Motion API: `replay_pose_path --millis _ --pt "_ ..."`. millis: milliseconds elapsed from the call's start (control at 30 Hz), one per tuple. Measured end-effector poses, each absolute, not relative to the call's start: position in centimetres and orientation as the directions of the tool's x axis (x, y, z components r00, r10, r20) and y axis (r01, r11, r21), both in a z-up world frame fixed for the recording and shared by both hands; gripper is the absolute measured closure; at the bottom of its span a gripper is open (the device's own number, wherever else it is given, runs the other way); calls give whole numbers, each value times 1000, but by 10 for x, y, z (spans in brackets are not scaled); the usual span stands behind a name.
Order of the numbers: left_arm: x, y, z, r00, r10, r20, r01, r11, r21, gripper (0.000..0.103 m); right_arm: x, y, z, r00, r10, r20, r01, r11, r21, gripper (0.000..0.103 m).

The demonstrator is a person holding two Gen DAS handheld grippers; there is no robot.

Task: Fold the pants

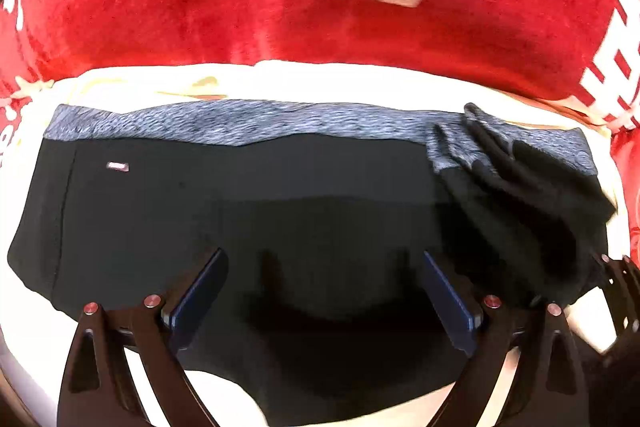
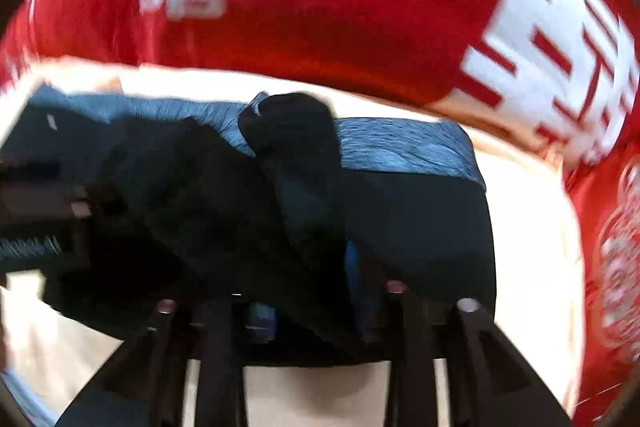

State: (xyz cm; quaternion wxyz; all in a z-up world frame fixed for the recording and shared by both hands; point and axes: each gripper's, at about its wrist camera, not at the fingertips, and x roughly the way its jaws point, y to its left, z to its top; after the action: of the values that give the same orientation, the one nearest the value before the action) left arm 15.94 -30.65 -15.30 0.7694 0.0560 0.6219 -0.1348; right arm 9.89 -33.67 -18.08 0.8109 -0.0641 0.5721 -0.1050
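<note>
Left gripper (image 1: 324, 291) wide open over pants (image 1: 240, 211). Right gripper (image 2: 308, 307) clamps pants fold, bunched toward 12 o'clock.

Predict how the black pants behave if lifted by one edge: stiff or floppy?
Likely floppy: the pants already bunch into soft ridges at one end of the grey waistband. Probably light and thin, since they lie flat on the pale surface. The open left tongs could drag wrinkles rather than slide them whole.
</note>
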Motion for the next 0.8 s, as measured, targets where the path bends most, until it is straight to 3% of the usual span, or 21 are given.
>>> replay_pose_path --millis 100,300,600,800 --pt "167 -295 -150 193 -149 -970 271 958 -93 7 92 -314 -176 337 -245 -909 34 968 -248 42" --pt "192 -304 -126 173 -204 -964 335 932 -137 7 49 -323 -134 396 -101 -913 -73 987 -141 42" --pt "153 -366 -89 15 -430 -903 523 773 -360 7 43 -430 -117 331 -57 -942 216 976 17 42" --pt "148 -397 -116 -107 -399 -911 509 765 -395 32 36 -441 -125 320 -6 -947 280 956 88 42"
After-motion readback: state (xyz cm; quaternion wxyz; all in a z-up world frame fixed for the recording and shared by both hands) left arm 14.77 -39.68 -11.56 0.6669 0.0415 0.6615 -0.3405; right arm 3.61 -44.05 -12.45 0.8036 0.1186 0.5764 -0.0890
